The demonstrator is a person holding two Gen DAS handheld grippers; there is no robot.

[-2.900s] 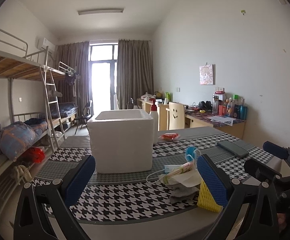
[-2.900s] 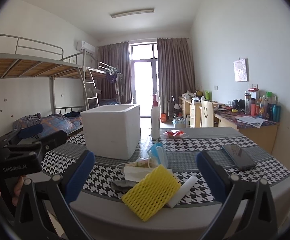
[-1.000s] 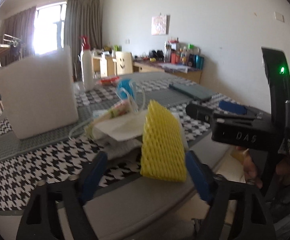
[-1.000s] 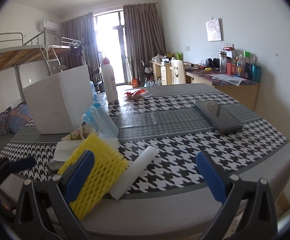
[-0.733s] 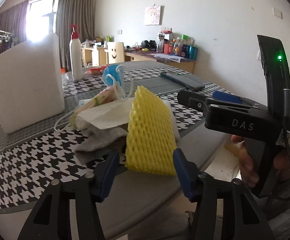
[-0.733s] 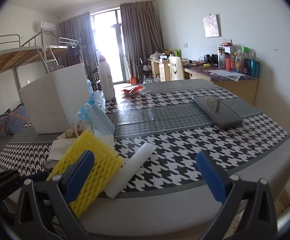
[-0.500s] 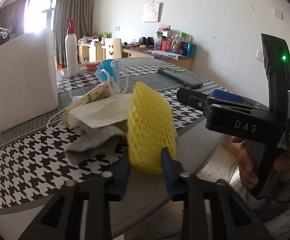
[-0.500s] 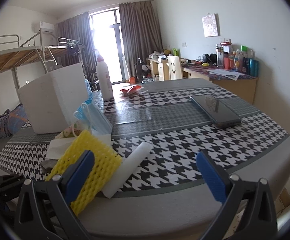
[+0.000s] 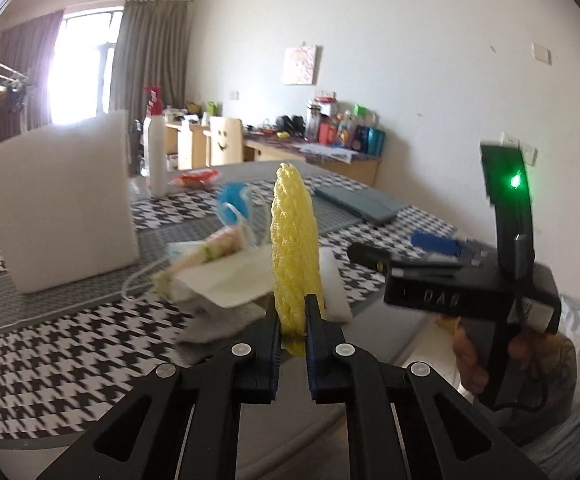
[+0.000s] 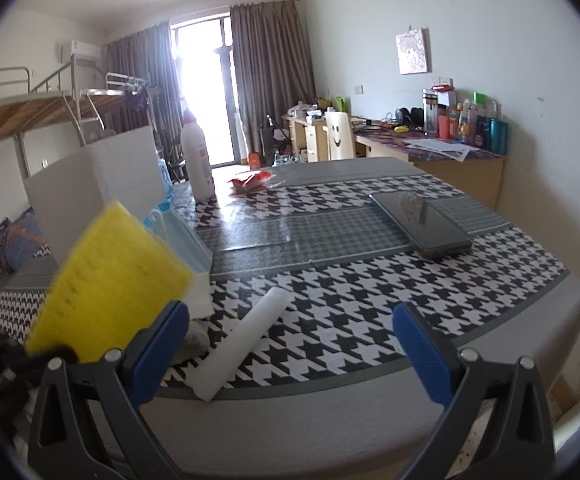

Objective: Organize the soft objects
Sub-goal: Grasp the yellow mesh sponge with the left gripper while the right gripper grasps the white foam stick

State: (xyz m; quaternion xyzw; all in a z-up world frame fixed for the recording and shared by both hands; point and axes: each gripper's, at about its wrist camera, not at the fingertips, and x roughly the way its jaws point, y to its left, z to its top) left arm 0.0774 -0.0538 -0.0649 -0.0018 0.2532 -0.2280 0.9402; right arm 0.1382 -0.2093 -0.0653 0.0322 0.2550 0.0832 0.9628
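Observation:
My left gripper (image 9: 293, 332) is shut on the lower edge of a yellow foam net (image 9: 293, 240) and holds it upright above the table's near edge. The net also shows at the left of the right wrist view (image 10: 106, 280), lifted. Behind it lies a pile: white paper (image 9: 230, 280), a grey cloth (image 9: 218, 324), a blue face mask (image 9: 232, 204) and a white foam piece (image 9: 333, 292), seen as a roll in the right wrist view (image 10: 242, 344). My right gripper (image 10: 290, 344) is open and empty over the table's near edge, to the right of the net.
A white foam box (image 9: 58, 204) stands at the left on the houndstooth tablecloth (image 10: 349, 304). A white pump bottle (image 10: 197, 160), a red wrapper (image 10: 250, 180) and a dark phone (image 10: 421, 224) are further back. A desk with bottles (image 10: 461, 128) stands by the right wall.
My left gripper has closed on the yellow foam net and raised it off the pile. The right gripper has stayed open and shifted only slightly.

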